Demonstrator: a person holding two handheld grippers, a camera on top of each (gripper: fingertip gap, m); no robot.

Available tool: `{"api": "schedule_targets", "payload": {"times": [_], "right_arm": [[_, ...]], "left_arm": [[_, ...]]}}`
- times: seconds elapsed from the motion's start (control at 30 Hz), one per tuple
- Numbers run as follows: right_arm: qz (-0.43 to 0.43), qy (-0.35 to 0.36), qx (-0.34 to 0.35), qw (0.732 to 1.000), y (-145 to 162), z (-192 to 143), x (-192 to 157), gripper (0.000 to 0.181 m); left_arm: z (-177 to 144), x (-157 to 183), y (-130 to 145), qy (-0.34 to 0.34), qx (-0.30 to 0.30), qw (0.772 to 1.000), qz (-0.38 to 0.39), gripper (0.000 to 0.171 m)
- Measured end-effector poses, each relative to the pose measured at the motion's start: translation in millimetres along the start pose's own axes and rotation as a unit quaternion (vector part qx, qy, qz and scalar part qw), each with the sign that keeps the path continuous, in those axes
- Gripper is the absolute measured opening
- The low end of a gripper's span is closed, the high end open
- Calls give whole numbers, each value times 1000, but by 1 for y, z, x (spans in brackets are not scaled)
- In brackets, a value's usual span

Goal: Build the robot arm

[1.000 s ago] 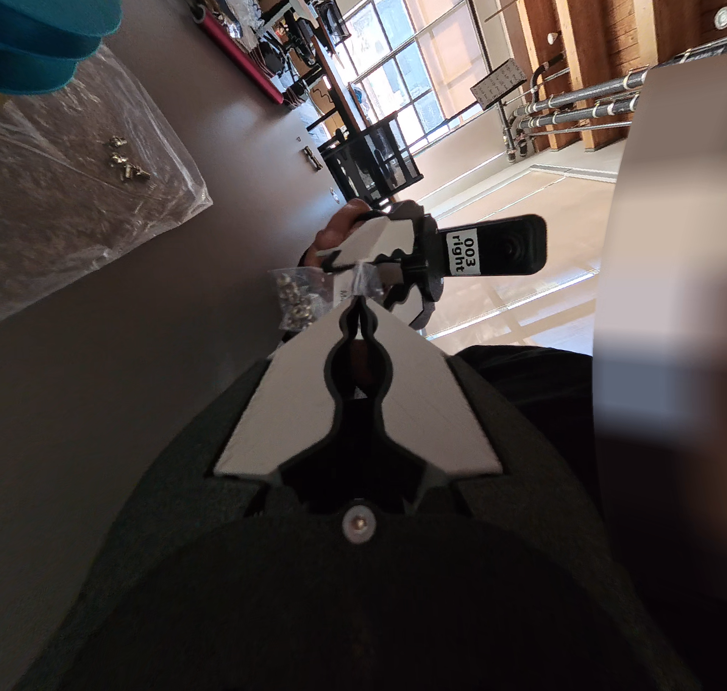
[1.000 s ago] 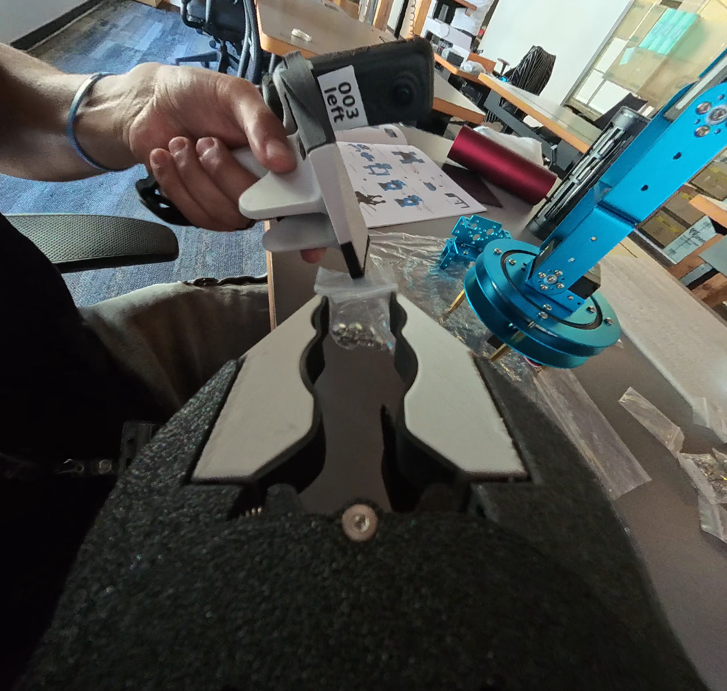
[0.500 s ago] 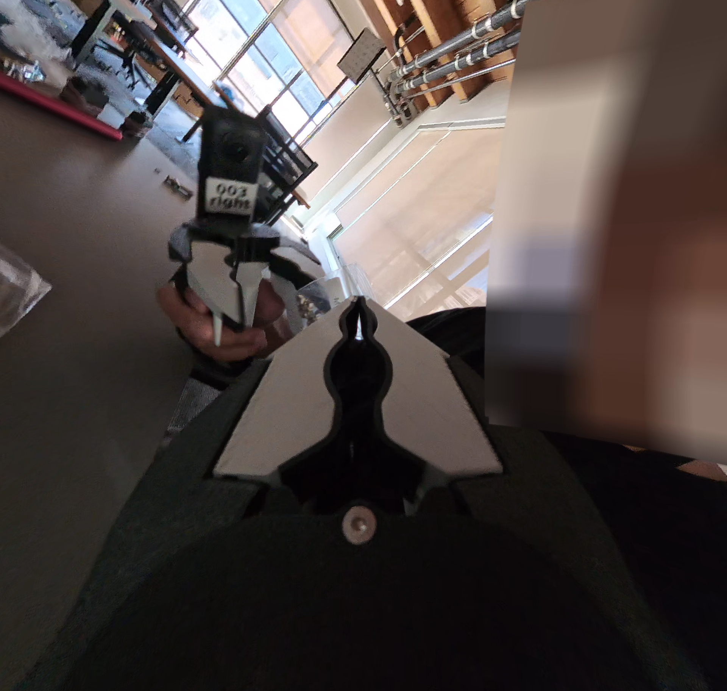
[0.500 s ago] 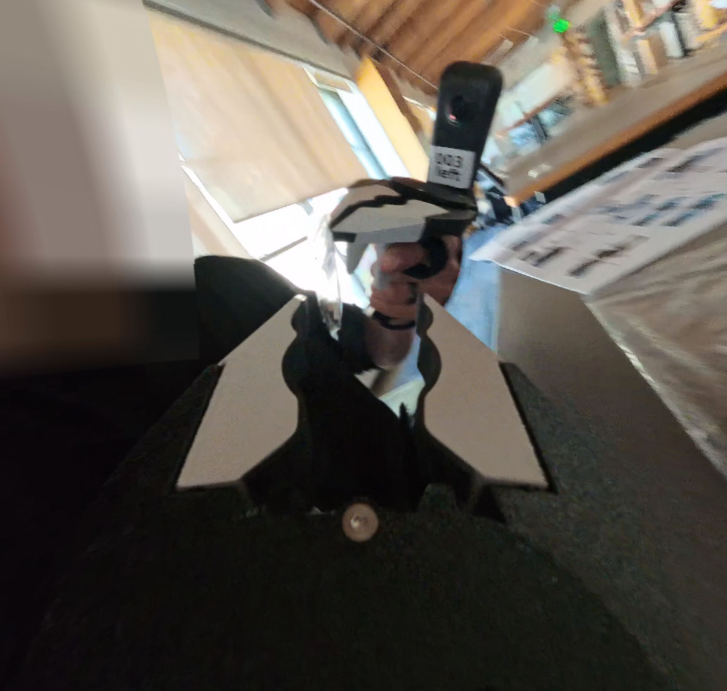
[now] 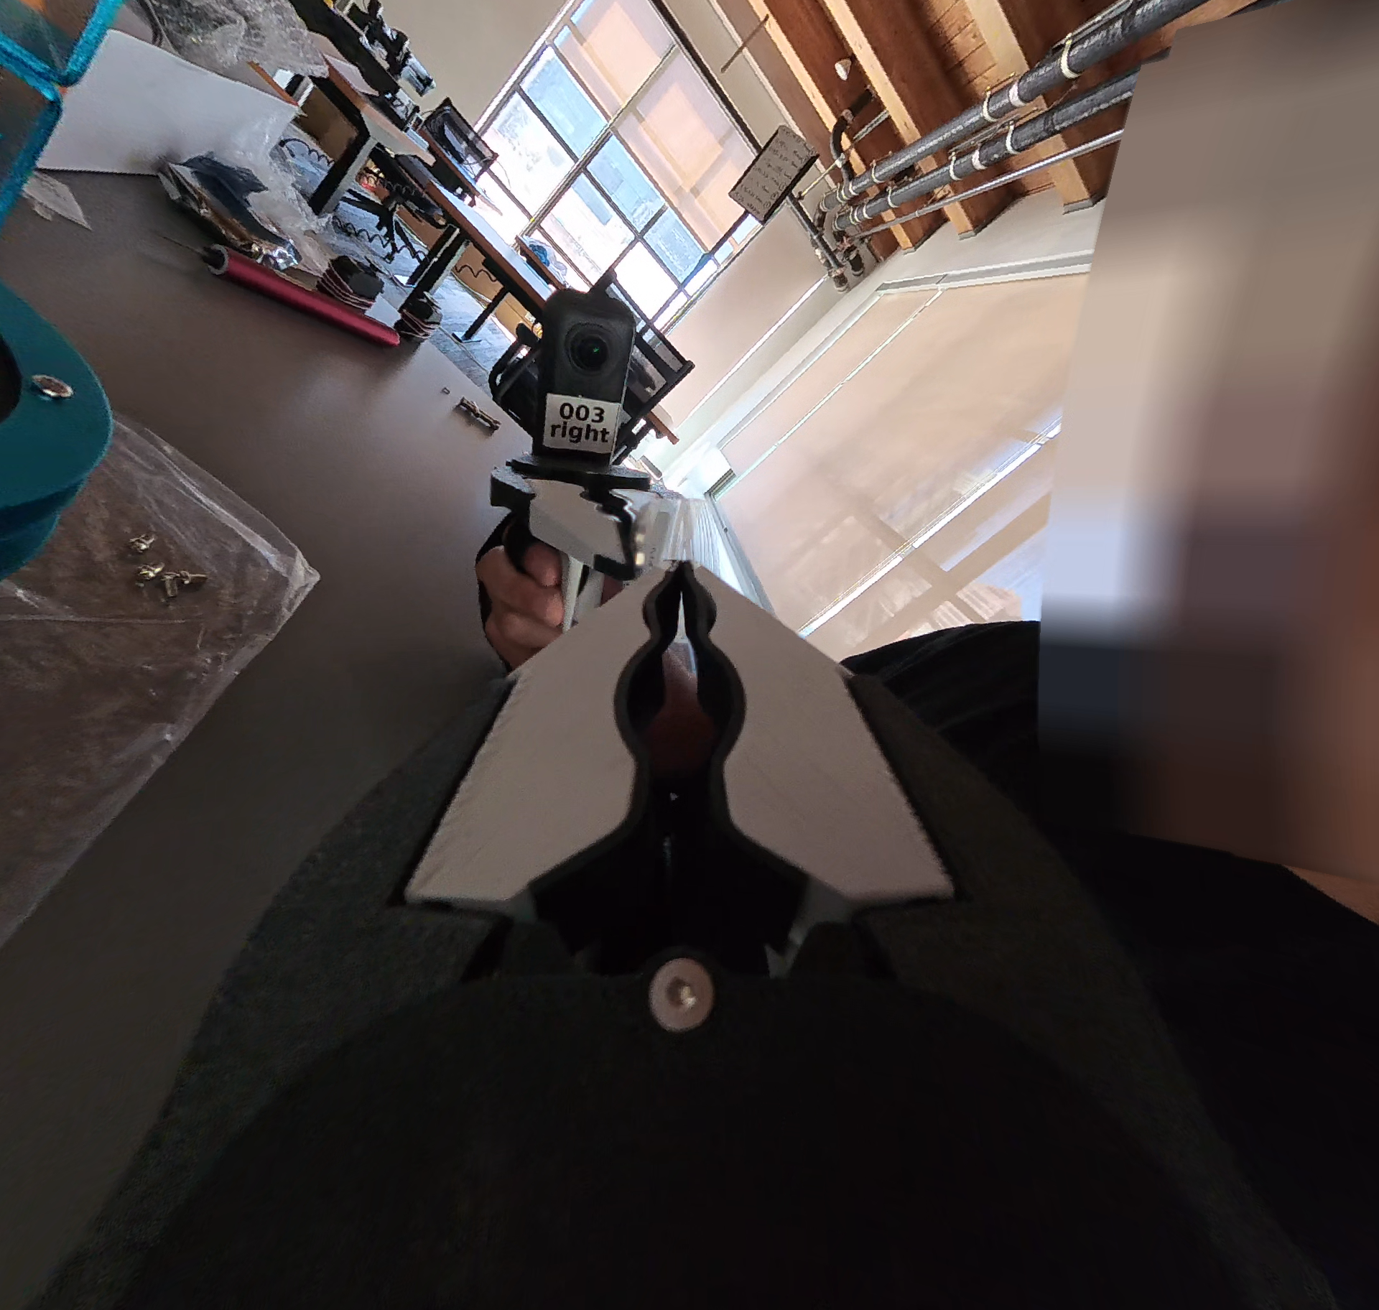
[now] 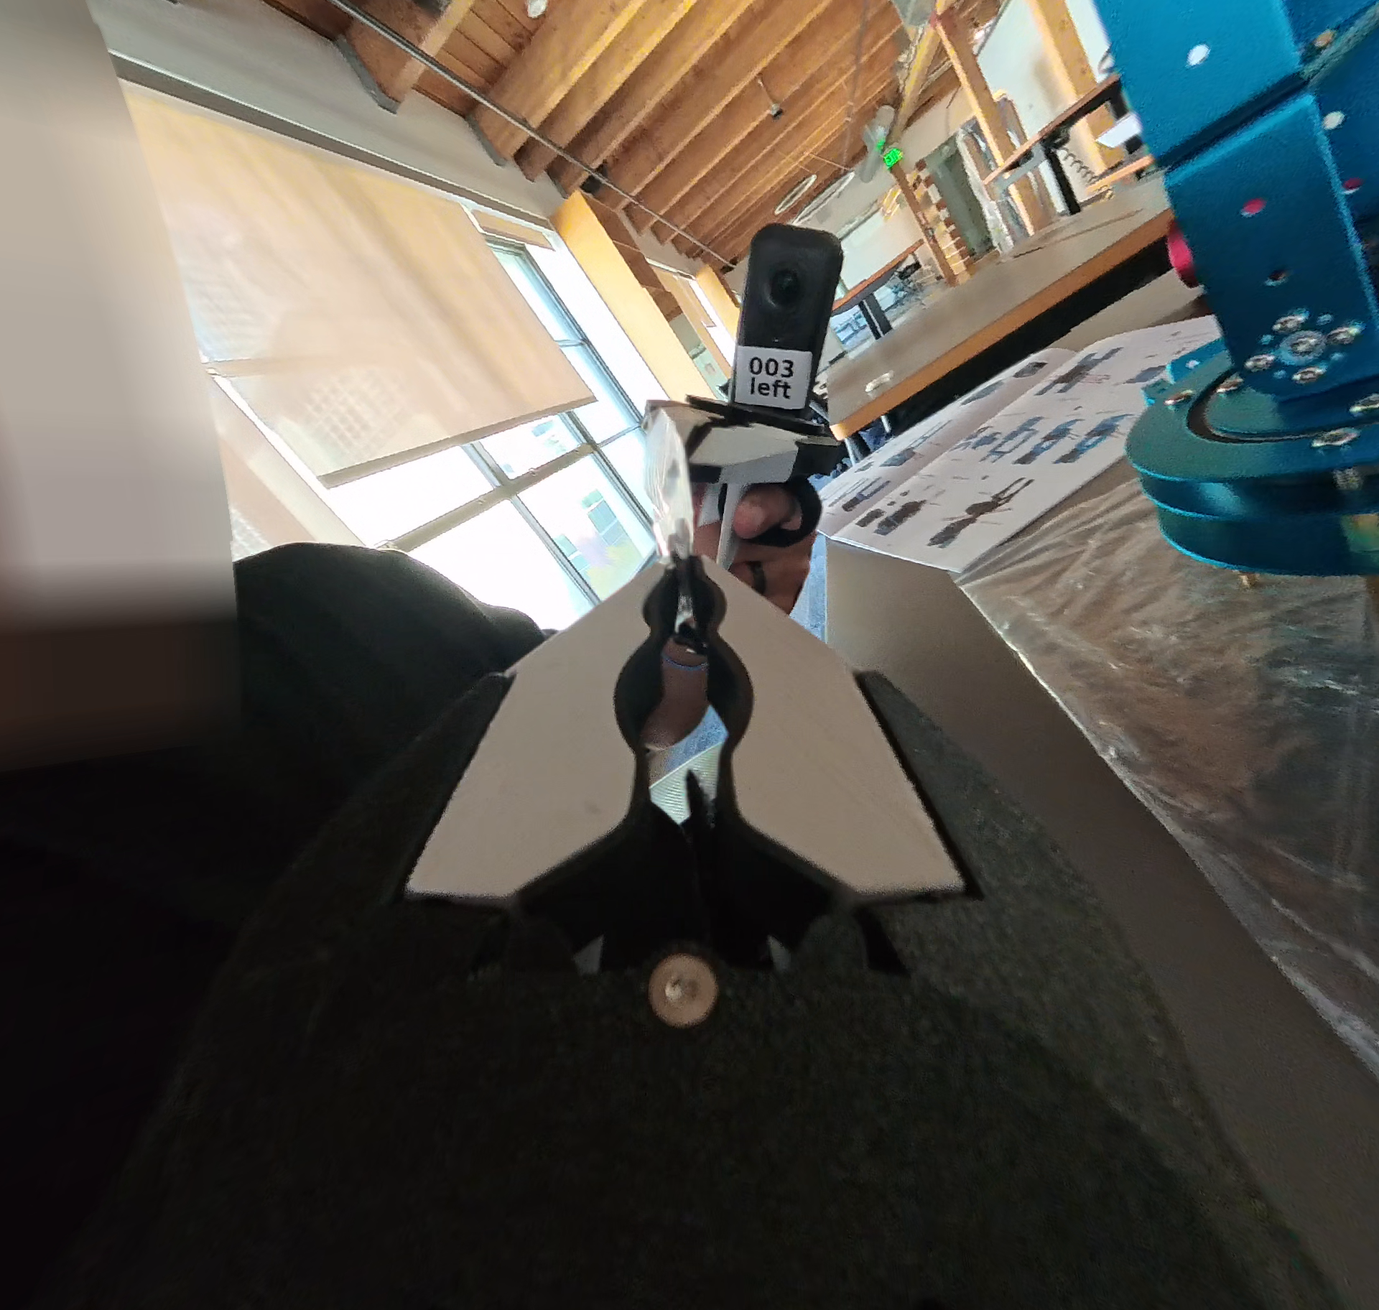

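Pinching a small clear plastic bag between both tools, held in the air off the near edge of the dark brown table. Right gripper: white fingers pressed together on the bag's lower end. Left gripper: tips closed, seemingly on the bag's other edge; contact hard to make out in its own view. Bag looks stretched between the two, contents not discernible. Judged step: opening or tearing the bag; next pull would want opposed, steady tension. Beyond: blue metal turntable assembly, printed instruction sheet, crinkled clear plastic sheet bearing loose small screws, red cylinder.
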State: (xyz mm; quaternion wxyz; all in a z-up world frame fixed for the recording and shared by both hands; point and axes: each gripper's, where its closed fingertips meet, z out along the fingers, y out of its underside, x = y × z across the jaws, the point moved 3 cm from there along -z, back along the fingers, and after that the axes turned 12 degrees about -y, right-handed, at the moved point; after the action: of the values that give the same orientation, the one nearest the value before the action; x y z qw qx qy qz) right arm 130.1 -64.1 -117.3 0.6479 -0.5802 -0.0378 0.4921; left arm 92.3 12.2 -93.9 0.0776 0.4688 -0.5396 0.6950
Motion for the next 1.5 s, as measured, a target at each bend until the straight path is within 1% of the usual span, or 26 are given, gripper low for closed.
{"api": "schedule_targets", "payload": {"times": [0.1, 0.2, 0.3, 0.4, 0.47, 0.57, 0.63, 0.73, 0.83, 0.9, 0.93, 0.97, 1.03, 1.13, 1.2, 1.3, 1.4, 1.5], "right_arm": [[-4, 24, -5, 1000, -1, -5, 5, 1], [-10, 50, -25, 998, -3, -13, 11, 2], [-22, 86, -69, 994, -8, -27, 20, 2], [-22, 120, -108, 987, -21, -51, 34, 2], [-23, 144, -156, 977, -25, -69, 47, 2], [-29, 179, -234, 955, -33, -100, 75, 2], [-23, 182, -266, 946, -39, -114, 91, 2], [-40, 170, -328, 928, -41, -123, 109, 2], [-59, 122, -358, 924, -37, -118, 114, 2], [-69, 127, -381, 913, -30, -119, 119, 2], [-75, 129, -387, 910, -26, -120, 119, 2], [-76, 134, -394, 906, -22, -122, 119, 2], [-77, 142, -397, 904, -21, -125, 119, 2], [-75, 148, -389, 906, -22, -129, 117, 2], [-79, 147, -383, 908, -24, -131, 115, 2], [-79, 143, -374, 913, -26, -132, 112, 2], [-86, 140, -379, 911, -25, -132, 110, 2], [-92, 143, -385, 907, -23, -132, 112, 2]], "left_arm": [[3, -8, 0, -27, -2, 999, 22, 0], [9, -22, -2, -65, 1, 997, 46, 0], [17, -37, 0, -106, -10, 992, 72, 2], [22, -55, 0, -168, -12, 980, 104, 18], [23, -62, 1, -191, -12, 974, 125, 18], [25, -69, 6, -224, -16, 961, 162, 18], [27, -75, 11, -256, -24, 946, 198, 17], [32, -83, 15, -307, -38, 914, 261, 16], [40, -89, 12, -359, -48, 872, 329, 16], [48, -95, 9, -390, -59, 842, 367, 20], [52, -97, 8, -400, -64, 831, 381, 27], [58, -98, 7, -406, -67, 822, 393, 29], [73, -100, 7, -406, -74, 810, 416, 38], [94, -103, 9, -405, -90, 794, 444, 42], [103, -105, 10, -402, -97, 793, 448, 42], [110, -109, 6, -407, -90, 795, 441, 42], [118, -112, 1, -411, -85, 784, 457, 47], [128, -119, 2, -414, -105, 774, 467, 53]]}}
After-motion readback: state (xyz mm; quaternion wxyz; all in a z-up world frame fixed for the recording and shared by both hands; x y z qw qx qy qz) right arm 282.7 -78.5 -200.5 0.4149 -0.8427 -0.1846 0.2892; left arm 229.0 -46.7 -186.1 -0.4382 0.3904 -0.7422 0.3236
